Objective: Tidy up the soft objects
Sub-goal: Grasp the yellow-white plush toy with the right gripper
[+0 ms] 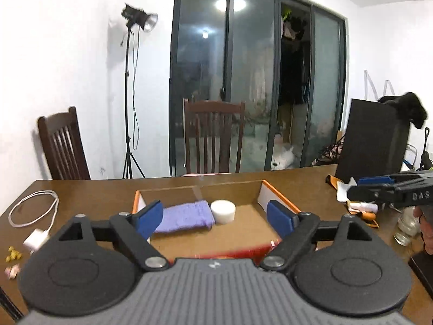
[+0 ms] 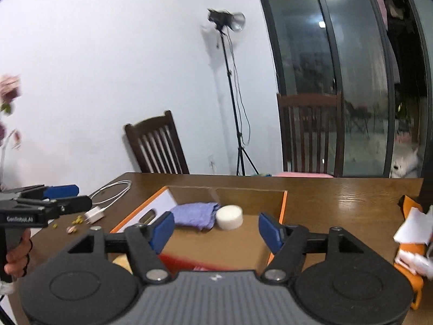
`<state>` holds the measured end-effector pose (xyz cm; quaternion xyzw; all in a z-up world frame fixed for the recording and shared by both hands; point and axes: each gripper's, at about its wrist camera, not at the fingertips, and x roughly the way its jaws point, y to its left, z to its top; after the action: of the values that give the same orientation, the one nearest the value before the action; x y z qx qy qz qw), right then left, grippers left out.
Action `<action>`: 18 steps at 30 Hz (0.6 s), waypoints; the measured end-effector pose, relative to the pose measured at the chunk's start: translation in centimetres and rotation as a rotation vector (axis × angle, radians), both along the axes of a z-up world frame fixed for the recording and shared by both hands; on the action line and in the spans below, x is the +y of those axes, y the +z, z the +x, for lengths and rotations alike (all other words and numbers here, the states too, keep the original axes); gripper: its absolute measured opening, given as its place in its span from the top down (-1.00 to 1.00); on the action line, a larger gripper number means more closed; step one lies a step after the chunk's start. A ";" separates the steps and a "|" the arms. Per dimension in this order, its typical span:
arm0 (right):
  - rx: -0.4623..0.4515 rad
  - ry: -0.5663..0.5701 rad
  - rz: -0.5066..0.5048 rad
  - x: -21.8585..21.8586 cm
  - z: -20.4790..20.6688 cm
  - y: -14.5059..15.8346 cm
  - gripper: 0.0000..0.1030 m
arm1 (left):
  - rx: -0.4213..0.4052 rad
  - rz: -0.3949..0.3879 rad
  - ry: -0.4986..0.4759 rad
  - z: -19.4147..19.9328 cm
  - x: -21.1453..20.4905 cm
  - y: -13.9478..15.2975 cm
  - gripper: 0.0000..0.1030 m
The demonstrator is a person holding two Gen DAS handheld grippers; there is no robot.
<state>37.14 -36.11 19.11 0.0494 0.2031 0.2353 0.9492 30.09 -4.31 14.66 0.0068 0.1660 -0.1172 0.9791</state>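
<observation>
Both grippers up off the table, pointed across the open cardboard box (image 1: pixel 278 197).

Left gripper (image 1: pixel 213 218): blue pads spread wide, nothing between them. Right gripper (image 2: pixel 216 228): fingers also apart, a little less wide, empty. No earlier view to compare, so only the state as it stands.

Task's things, inside the box on its brown floor: a folded purple cloth (image 1: pixel 186 216) lying flat toward the box's left wall, and a white foam cylinder (image 1: pixel 222 211) standing on its flat end, touching or just beside the cloth's right edge. Same pair shows from the right wrist view, cloth (image 2: pixel 194 215) rumpled, cylinder (image 2: pixel 229 216) against it.

A red strip shows at the box's near edge, too blurred to name.

Outside the box: white charging cable (image 1: pixel 32 208) and plug to the left on the wooden table (image 1: pixel 81 192), small yellow scraps near it, orange and white packaging (image 2: pixel 411 243) to the right. None looks like a soft item waiting to be sorted, though I cannot be sure.

Judgement: the placing step looks done, with two soft items in the box and both grippers empty and clear of them. Next move calls for finding any remaining soft object out of frame, or ending here. If one is fetched, set it in the bare right part of the box, without knocking the cylinder over.
</observation>
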 end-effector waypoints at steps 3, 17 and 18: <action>-0.025 0.023 -0.019 0.3 -5.1 -1.8 -0.38 | -0.001 -0.005 0.024 -4.1 0.2 -2.0 -0.74; 0.046 0.081 -0.043 4.2 -14.0 -8.0 -0.39 | 0.099 -0.099 0.098 -7.7 5.3 -7.7 -0.75; 0.033 0.090 -0.046 4.8 -13.8 -7.9 -0.39 | 0.104 -0.117 0.091 -6.6 5.4 -7.9 -0.74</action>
<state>23.30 -31.34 11.22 0.0221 0.2262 0.2721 0.9350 23.51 1.13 6.73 -0.0639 0.2097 -0.0824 0.9722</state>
